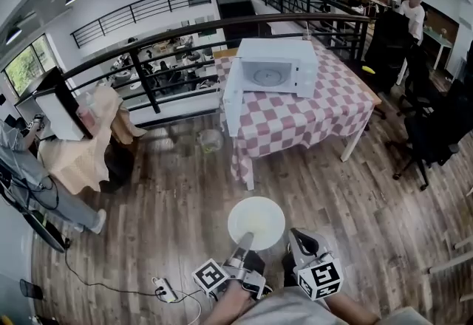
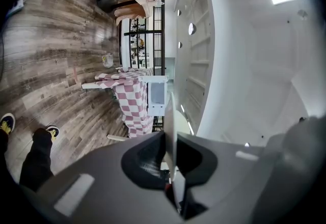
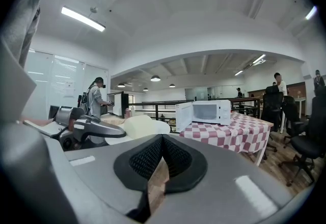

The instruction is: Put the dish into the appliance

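Setting: an upper level floored in grey-brown wood-grain planks [image 1: 185, 190], bounded by a black metal railing [image 1: 177, 29], with desks visible beyond it. Furniture: a rectangular table under a red-and-white checked cloth [image 1: 314, 117], white legs showing below the hem, and black office chairs [image 1: 432, 135] to its right. At the table's far left end stands a white boxy microwave oven [image 1: 275, 69], its door swung open to the left and a round turntable visible inside. Task item: a smooth white round dish [image 1: 256, 221], held level above the floor, well apart from table and oven. Left gripper [image 1: 244, 240]: grey jaws clamped on the dish's near rim; its own view gives the dish only as a thin edge-on sliver between ribbed black pads. Right gripper [image 1: 295, 236]: just beside the dish's right rim, contact unclear, jaws together at the tips with nothing between. Both forearms are cut off by the lower frame edge; the distant people are too small to detail.
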`<state>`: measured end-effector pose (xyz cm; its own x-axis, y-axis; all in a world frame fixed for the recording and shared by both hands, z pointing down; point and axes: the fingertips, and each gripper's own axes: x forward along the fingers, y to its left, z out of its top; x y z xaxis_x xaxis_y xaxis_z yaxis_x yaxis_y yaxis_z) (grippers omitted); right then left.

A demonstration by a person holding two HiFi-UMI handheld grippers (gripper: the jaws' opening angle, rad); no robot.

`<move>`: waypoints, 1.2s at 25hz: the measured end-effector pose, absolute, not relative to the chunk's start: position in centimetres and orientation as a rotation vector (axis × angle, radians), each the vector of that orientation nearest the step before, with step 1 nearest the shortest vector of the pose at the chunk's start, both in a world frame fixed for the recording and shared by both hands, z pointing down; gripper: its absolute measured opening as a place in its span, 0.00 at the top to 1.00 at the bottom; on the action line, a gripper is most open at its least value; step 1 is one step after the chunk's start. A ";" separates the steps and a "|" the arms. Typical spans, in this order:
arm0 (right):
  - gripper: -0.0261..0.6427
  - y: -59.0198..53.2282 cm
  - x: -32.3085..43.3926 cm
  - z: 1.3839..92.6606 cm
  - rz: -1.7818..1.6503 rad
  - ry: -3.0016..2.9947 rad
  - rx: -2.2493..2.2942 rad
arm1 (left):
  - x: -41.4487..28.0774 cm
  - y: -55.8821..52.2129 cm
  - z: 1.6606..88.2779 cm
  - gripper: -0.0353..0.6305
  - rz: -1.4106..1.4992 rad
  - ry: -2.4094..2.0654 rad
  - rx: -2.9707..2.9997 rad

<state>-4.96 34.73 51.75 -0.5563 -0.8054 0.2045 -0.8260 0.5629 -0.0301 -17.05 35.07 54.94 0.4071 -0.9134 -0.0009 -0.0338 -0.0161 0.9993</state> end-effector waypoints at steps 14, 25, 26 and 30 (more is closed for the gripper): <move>0.96 27.2 -3.8 52.3 0.209 -2.631 1.394 | -17.6 28.1 55.8 0.91 -0.878 -0.950 1.400; 0.96 17.7 -1.0 52.1 0.253 -2.631 1.409 | -13.8 18.5 55.0 0.91 -0.875 -0.911 1.411; 0.96 16.8 -0.7 52.0 0.256 -2.633 1.409 | -13.4 17.6 54.8 0.91 -0.874 -0.909 1.414; 0.96 13.3 0.4 51.4 0.272 -2.648 1.405 | -11.7 14.3 54.4 0.91 -0.876 -0.907 1.413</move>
